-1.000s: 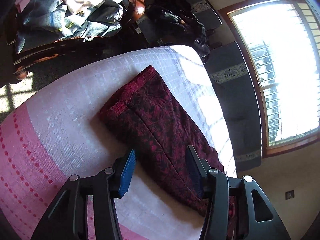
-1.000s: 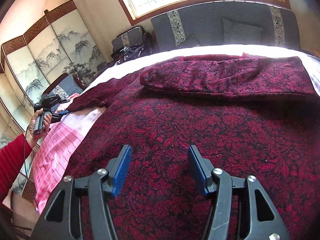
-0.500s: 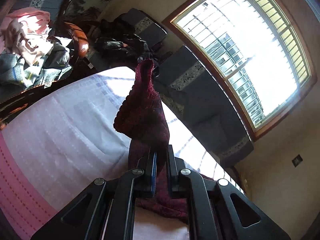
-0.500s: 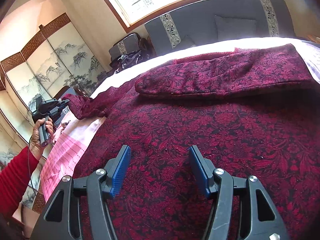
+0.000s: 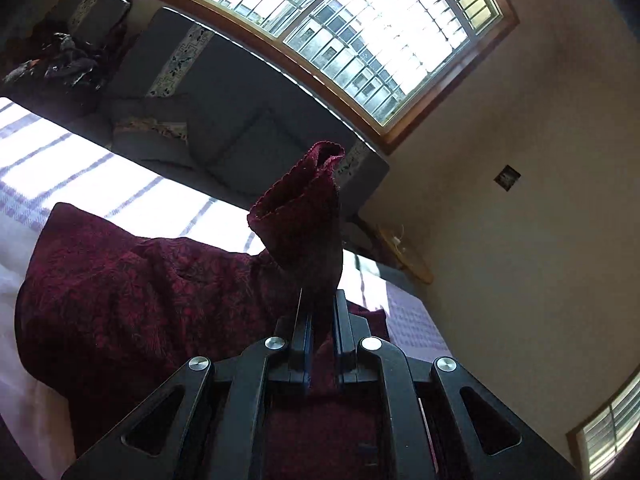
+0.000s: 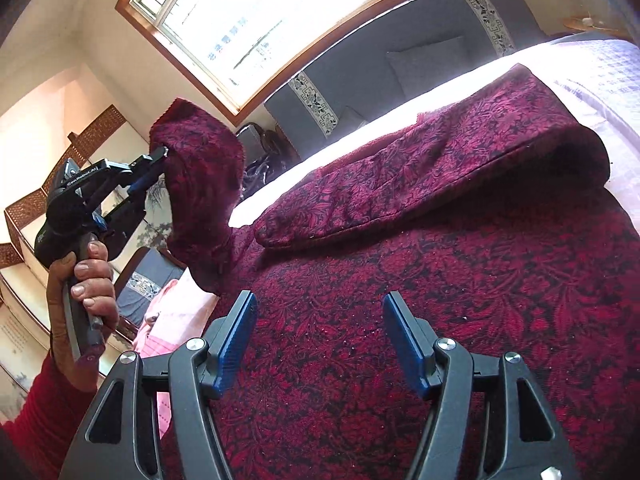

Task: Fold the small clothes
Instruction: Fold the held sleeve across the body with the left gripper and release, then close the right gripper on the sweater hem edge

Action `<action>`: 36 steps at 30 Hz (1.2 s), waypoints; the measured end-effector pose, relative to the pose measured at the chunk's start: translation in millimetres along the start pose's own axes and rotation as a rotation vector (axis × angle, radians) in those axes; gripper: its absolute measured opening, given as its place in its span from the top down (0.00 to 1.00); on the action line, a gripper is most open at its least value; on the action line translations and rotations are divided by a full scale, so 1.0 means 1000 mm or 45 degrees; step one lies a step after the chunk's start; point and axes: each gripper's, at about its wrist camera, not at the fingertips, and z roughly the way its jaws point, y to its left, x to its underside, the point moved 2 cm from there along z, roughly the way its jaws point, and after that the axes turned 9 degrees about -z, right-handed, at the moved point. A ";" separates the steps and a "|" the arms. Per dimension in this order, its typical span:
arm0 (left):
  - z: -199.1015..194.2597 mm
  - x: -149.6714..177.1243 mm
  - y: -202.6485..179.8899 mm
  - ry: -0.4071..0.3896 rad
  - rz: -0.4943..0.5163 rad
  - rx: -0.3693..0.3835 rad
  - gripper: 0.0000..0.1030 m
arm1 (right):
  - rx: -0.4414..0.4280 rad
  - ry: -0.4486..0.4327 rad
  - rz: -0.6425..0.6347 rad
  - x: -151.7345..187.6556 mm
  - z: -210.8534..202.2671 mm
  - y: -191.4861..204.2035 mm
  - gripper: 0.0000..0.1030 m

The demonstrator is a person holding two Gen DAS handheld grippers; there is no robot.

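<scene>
Lettering on left tongs (image 6: 154, 166): white print along the black body, seen from the right wrist view; it seems to read "GenRobot.AI", small and tilted, not fully sure.
Other readable text: none in either view.

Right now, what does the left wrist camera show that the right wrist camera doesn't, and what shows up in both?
Only the left wrist view shows the left gripper from behind, jaws shut on the sleeve, plus a small dark wall plate.

Only the right wrist view shows the right gripper with jaws open above the maroon garment, the hand holding the left gripper, and the other sleeve already folded across the body.

Both show the lifted sleeve, the garment, the window and the grey sofa.
</scene>
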 end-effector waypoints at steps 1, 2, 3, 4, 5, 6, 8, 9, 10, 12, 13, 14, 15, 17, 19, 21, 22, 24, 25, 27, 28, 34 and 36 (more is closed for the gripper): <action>0.019 0.014 -0.005 0.042 0.027 0.016 0.92 | -0.003 -0.011 0.025 0.000 -0.001 -0.003 0.38; 0.036 0.027 -0.011 0.076 0.061 0.028 0.91 | -0.004 -0.024 0.052 -0.001 -0.002 -0.008 0.38; 0.050 0.040 -0.014 0.113 0.090 0.030 0.90 | -0.011 -0.032 0.075 -0.001 -0.003 -0.011 0.38; 0.062 0.051 -0.014 0.152 0.102 0.015 0.88 | -0.021 -0.040 0.097 -0.002 -0.004 -0.014 0.38; 0.069 0.061 -0.012 0.184 0.093 -0.001 0.82 | -0.025 -0.048 0.116 -0.002 -0.005 -0.016 0.38; 0.072 0.068 -0.011 0.201 0.076 -0.008 0.77 | -0.027 -0.056 0.126 -0.002 -0.006 -0.018 0.38; 0.065 0.079 -0.009 0.197 0.056 -0.025 0.62 | -0.041 -0.067 0.132 -0.001 -0.007 -0.019 0.38; 0.056 0.083 -0.008 0.178 0.038 -0.042 0.46 | -0.045 -0.072 0.133 -0.002 -0.008 -0.019 0.38; 0.044 0.086 -0.006 0.135 0.014 -0.054 0.40 | -0.049 -0.077 0.133 -0.002 -0.008 -0.019 0.38; 0.016 0.096 -0.002 0.034 -0.004 -0.065 0.26 | -0.051 -0.078 0.142 -0.003 -0.009 -0.020 0.38; 0.003 0.100 0.003 0.002 0.000 -0.092 0.22 | -0.053 -0.066 0.153 -0.003 -0.011 -0.021 0.38; -0.009 0.106 0.008 -0.026 0.009 -0.128 0.16 | -0.065 -0.059 0.174 -0.004 -0.014 -0.023 0.37; -0.020 0.111 0.017 -0.060 0.027 -0.154 0.15 | -0.068 -0.064 0.190 -0.006 -0.018 -0.023 0.37; -0.034 0.128 0.028 -0.116 0.091 -0.204 0.15 | 0.000 -0.062 0.123 -0.021 -0.027 -0.021 0.37; -0.039 0.140 0.045 -0.131 0.111 -0.266 0.15 | 0.069 -0.046 0.006 -0.043 -0.031 -0.017 0.38; -0.039 0.143 0.063 -0.078 -0.026 -0.208 0.15 | 0.072 0.017 -0.050 -0.070 -0.022 -0.020 0.42; -0.041 0.143 0.067 -0.085 -0.057 -0.205 0.15 | 0.100 0.041 -0.059 -0.082 -0.017 -0.026 0.43; -0.044 0.144 0.073 -0.110 -0.085 -0.208 0.15 | 0.169 0.120 -0.063 -0.100 -0.002 -0.041 0.43; -0.044 0.146 0.075 -0.107 -0.090 -0.203 0.15 | 0.204 0.162 -0.052 -0.106 0.006 -0.049 0.43; -0.042 0.147 0.076 -0.092 -0.092 -0.213 0.14 | 0.229 0.248 -0.028 -0.109 0.025 -0.064 0.46; -0.041 0.147 0.078 -0.085 -0.096 -0.222 0.14 | 0.248 0.303 -0.023 -0.109 0.035 -0.069 0.52; -0.035 0.144 0.074 -0.074 -0.115 -0.235 0.14 | 0.279 0.440 -0.020 -0.084 0.064 -0.080 0.89; -0.034 0.145 0.074 -0.079 -0.117 -0.241 0.13 | 0.274 0.393 -0.024 -0.088 0.058 -0.080 0.91</action>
